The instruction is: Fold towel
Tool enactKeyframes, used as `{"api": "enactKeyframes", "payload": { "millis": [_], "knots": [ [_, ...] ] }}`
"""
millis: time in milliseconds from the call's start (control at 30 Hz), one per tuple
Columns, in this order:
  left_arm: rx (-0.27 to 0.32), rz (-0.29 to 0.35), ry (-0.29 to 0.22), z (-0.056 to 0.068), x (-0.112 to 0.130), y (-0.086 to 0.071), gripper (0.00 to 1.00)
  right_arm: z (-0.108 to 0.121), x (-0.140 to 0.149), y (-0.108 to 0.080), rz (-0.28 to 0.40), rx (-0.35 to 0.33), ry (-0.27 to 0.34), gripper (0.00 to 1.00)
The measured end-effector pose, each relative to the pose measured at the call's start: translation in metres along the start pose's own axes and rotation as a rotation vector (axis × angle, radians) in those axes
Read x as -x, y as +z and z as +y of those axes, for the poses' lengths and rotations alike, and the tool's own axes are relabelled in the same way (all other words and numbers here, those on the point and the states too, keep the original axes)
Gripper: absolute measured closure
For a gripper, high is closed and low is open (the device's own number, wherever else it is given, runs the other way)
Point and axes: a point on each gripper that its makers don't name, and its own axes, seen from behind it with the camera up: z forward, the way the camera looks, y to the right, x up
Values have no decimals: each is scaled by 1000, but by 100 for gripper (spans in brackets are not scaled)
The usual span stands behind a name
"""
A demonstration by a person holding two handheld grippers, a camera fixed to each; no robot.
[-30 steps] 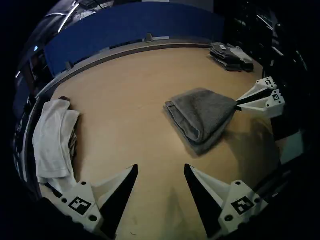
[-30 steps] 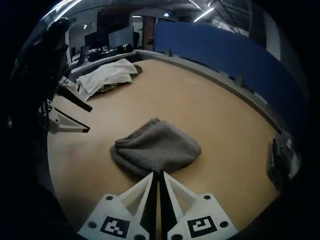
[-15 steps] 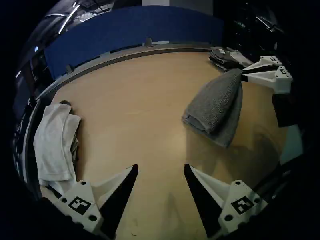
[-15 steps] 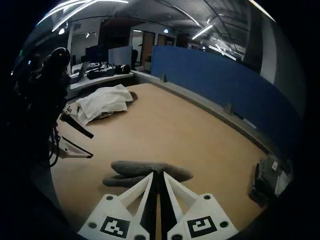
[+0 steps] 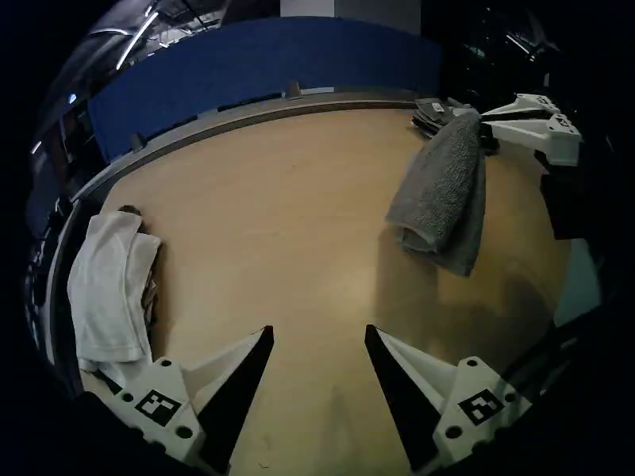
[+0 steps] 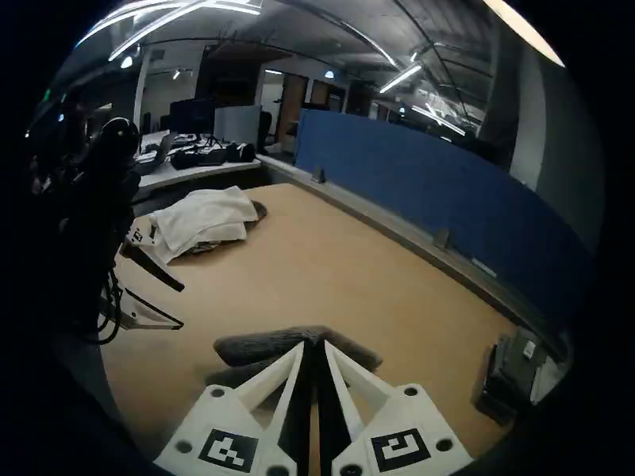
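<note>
A folded grey towel point(image 5: 441, 194) hangs in the air above the wooden table point(image 5: 278, 206), pinched at its top edge by my right gripper point(image 5: 480, 123), which is shut on it. In the right gripper view the towel point(image 6: 278, 345) shows as a dark roll just beyond my right gripper point(image 6: 315, 343). My left gripper point(image 5: 317, 333) stands open low over the table's near edge, with nothing between its fingers. It also appears at the left of the right gripper view, as the left gripper point(image 6: 171, 305).
A heap of white towels point(image 5: 107, 285) lies at the table's left side. A stack of folded grey towels point(image 5: 432, 115) sits at the far right corner, behind the hanging towel. A blue partition point(image 5: 262, 63) runs along the far edge.
My right gripper has lifted the grey towel off the table and carried it up and toward the far right stack. The left gripper has stayed put.
</note>
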Motion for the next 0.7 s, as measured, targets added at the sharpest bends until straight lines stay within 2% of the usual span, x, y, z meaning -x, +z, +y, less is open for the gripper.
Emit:
{"api": "enactKeyframes", "payload": {
  "millis": [300, 700],
  "knots": [
    [-1, 3, -3, 0, -1, -2, 15, 13, -1, -10, 9, 30, 23, 97],
    [6, 11, 4, 11, -8, -1, 15, 70, 10, -39, 1, 127, 34, 97]
  ]
}}
